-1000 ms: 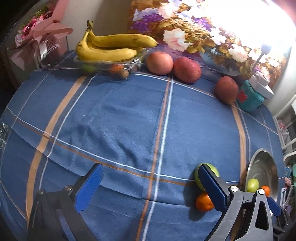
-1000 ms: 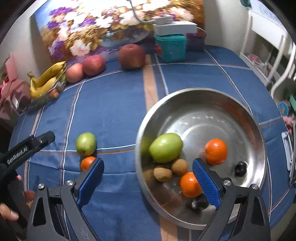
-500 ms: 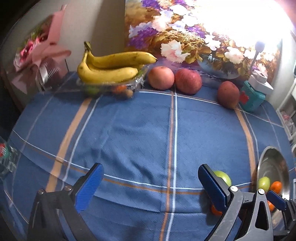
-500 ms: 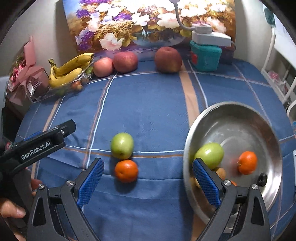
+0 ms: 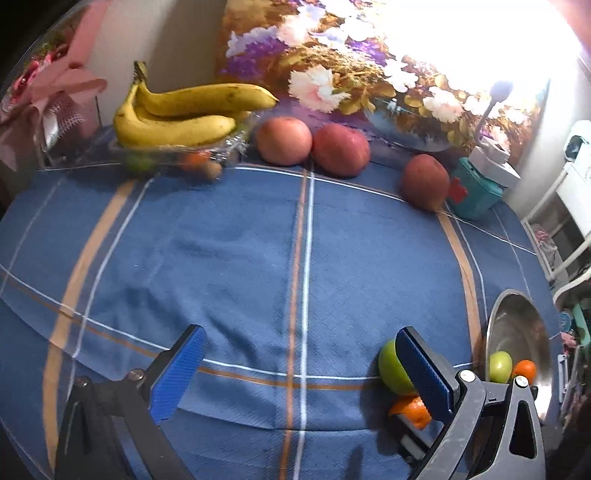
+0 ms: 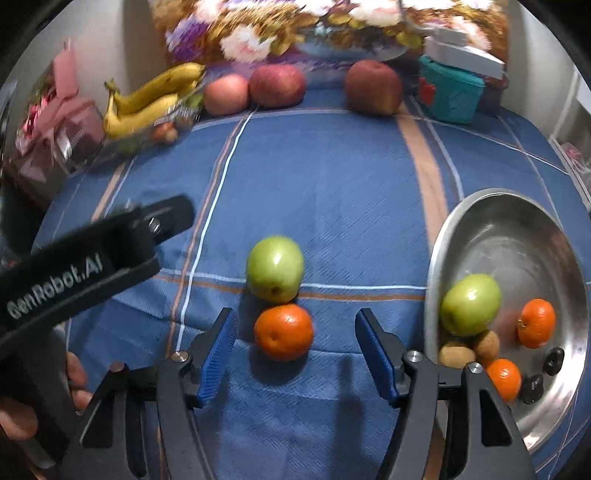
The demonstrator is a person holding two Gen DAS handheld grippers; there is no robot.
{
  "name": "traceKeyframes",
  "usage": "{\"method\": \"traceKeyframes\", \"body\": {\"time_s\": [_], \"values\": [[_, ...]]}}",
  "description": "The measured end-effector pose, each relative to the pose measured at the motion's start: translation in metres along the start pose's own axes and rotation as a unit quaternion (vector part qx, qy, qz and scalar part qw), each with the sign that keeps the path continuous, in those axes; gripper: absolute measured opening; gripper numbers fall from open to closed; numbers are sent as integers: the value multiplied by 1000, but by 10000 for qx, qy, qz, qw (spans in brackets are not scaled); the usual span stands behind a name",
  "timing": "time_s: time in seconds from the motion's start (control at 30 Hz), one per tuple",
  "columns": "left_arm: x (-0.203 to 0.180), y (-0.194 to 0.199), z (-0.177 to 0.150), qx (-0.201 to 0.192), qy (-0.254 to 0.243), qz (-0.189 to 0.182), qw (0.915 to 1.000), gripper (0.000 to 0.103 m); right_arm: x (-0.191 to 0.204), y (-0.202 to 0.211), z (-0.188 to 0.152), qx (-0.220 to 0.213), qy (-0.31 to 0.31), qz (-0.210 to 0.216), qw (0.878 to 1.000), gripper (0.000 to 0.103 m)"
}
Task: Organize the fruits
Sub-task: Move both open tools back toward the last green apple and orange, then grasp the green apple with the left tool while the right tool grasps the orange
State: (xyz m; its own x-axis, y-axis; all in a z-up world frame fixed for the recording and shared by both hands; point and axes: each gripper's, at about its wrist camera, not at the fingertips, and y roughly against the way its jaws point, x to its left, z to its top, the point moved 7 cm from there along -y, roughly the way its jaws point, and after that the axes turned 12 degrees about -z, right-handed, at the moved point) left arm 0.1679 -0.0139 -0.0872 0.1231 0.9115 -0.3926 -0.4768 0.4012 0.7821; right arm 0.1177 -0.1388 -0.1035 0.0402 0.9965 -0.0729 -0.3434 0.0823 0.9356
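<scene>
A blue striped cloth (image 6: 332,192) covers the surface ahead of the fingers; beyond it stand a floral painting (image 6: 295,29), a teal box (image 6: 448,92) and a pink bouquet (image 6: 55,122).

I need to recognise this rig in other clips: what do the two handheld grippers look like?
Both are black framed grippers with ribbed blue pads and silver pivot bolts: the right gripper and the left gripper. The left gripper's black body carries white "GenRobot.AI" lettering in the right wrist view.
</scene>
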Motion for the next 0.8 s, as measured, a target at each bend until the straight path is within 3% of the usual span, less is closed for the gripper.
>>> {"method": "traceKeyframes", "body": {"time_s": [0.2, 0.37, 0.67, 0.8], "values": [[-13, -13, -8, 434, 7, -253, 9987, 103, 1, -9, -3, 163, -54, 211, 9996, 37], [-25, -22, -13, 602, 178, -545, 9965, 100, -6, 1, -3, 111, -59, 253, 9996, 36], [-56, -43, -29, 1002, 271, -1199, 9873, 57, -43, 18, -4, 99, -439, 216, 9988, 36], [-68, -49, -35, 1132, 382, -1427, 9825, 52, -53, 14, -6, 194, -522, 184, 9983, 36]]}}
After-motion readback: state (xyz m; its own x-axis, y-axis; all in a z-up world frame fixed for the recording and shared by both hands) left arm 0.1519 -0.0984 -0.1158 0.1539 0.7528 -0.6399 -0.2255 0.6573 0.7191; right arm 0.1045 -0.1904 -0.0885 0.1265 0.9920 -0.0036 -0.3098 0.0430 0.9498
